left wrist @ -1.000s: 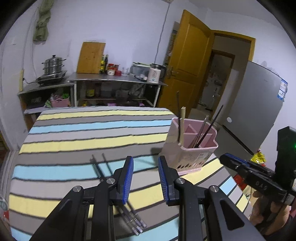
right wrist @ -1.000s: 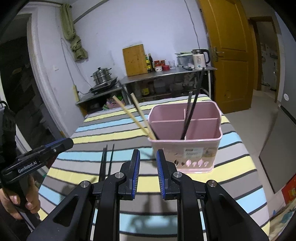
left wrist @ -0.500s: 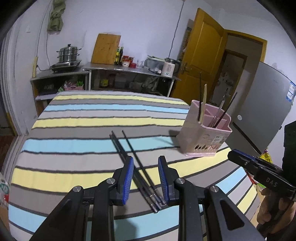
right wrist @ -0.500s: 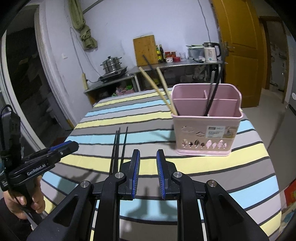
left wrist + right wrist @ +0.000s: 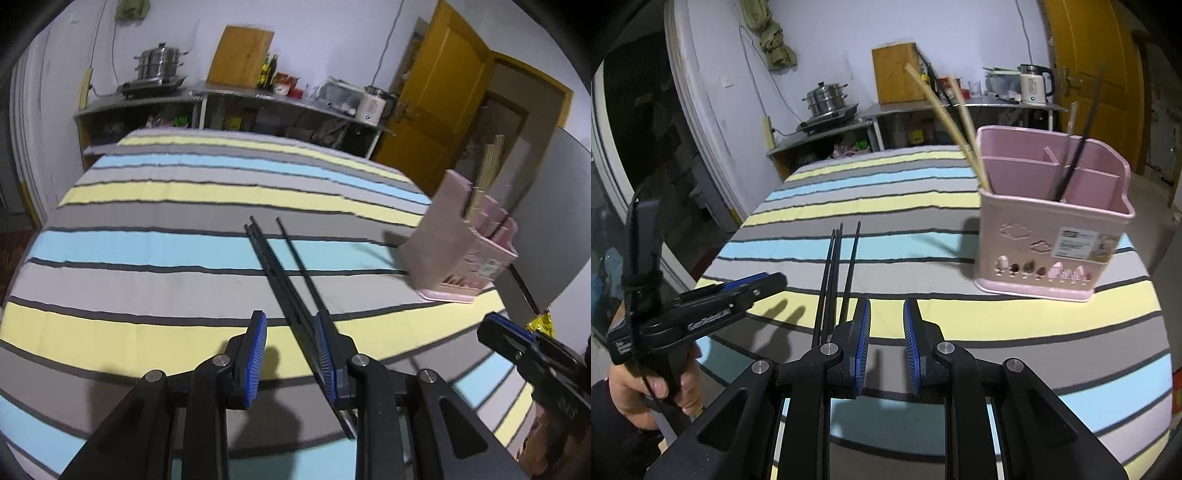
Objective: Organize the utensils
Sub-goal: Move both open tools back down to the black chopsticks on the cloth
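Striped cloth in grey, yellow and pale blue, spread over the whole table. Against the far wall, a steel counter with a stacked steamer pot, a wooden cutting board leaning upright, and a white kettle.

On the right part of the table, a pink plastic utensil holder divided into compartments: pale bamboo chopsticks leaning out of its left corner, dark chopsticks standing deeper inside by the dividers.

Flat on the cloth near the middle, well apart from the holder, three loose black chopsticks: two touching side by side, the third angled just beside them.

Left gripper low over their near ends, jaws parted and empty, chopsticks running between the blue pads close to the right one. Right gripper just right of the same chopsticks, jaws apart with a narrower gap, holding nothing.
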Motion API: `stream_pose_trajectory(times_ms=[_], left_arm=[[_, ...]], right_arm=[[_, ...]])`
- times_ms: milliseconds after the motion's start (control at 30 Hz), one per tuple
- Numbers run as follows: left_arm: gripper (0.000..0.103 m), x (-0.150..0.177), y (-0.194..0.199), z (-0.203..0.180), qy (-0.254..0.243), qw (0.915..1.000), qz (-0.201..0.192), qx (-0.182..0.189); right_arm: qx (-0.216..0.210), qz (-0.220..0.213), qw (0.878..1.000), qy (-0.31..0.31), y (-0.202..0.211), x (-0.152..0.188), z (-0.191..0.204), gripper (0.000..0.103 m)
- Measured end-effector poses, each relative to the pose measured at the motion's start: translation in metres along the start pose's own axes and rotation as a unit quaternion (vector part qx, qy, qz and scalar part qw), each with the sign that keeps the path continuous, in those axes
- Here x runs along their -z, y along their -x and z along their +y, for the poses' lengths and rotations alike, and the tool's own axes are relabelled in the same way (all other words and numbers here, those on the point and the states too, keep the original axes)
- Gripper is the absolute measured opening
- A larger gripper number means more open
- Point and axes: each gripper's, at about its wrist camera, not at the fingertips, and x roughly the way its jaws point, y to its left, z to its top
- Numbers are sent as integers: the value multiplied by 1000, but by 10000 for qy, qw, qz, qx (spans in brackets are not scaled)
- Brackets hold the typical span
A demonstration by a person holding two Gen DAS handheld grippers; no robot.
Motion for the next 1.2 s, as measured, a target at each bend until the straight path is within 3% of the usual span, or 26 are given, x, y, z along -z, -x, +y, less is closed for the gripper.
stream_pose_trajectory(times_ms=[433, 767, 933, 1200], left_arm=[[27, -9, -60, 15, 271, 9985, 392, -253], [31, -9, -68, -1, -125, 9965, 295, -775], [30, -8, -66, 2, -171, 9961, 332, -795], [15, -8, -54, 24, -85, 9961, 418, -770]], right_arm=[[-94, 316, 9995, -25, -36, 1, -8, 19], [-126, 341, 9993, -84, -42, 0, -9, 19], [-156, 345, 9993, -24, -43, -2, -4, 19], [-248, 396, 9988, 150, -65, -14, 8, 19]])
